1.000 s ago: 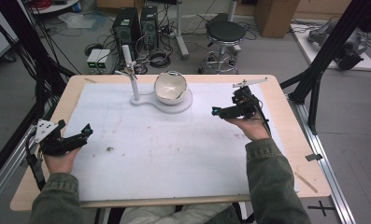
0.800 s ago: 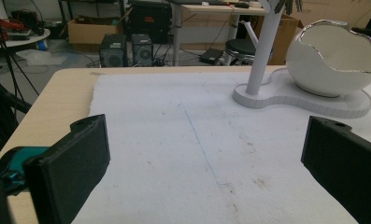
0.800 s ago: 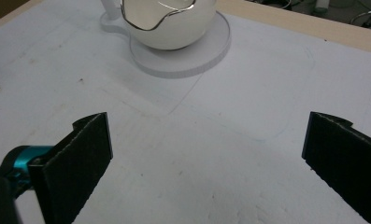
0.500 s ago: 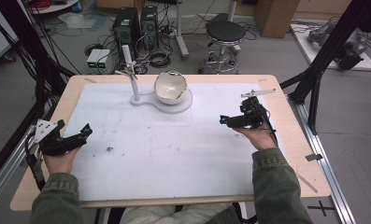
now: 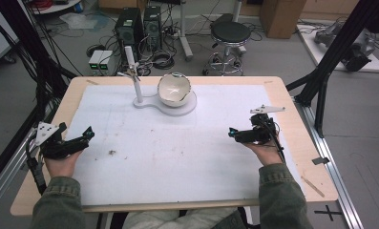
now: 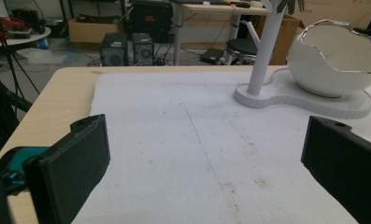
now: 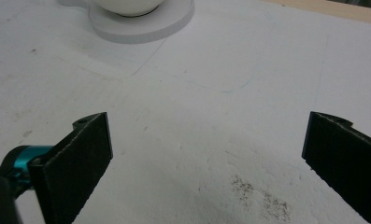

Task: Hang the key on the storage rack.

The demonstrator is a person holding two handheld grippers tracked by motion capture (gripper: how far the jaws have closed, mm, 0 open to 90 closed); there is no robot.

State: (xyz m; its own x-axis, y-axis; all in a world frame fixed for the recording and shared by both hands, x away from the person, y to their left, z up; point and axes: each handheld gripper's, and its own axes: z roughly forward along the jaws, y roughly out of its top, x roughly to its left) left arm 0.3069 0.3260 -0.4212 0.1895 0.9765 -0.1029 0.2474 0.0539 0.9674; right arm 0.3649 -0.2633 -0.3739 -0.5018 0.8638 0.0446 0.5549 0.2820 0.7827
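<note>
A white egg-shaped bowl with a jagged silver rim sits on a flat white stand at the back middle of the table; a thin white post rises from the stand's left end. In the left gripper view the bowl and post lie ahead to the right. My left gripper rests at the table's left edge, open and empty. My right gripper hovers low at the right, open and empty, pointing left across the mat.
A white foam mat covers most of the wooden table. A small dark smudge marks the mat near the left gripper. Behind the table stand computer cases, cables and a stool. Black frame struts rise at the right.
My right gripper has drawn back from near the bowl toward me and to the right, coming lower over the mat. The left gripper has stayed put.
</note>
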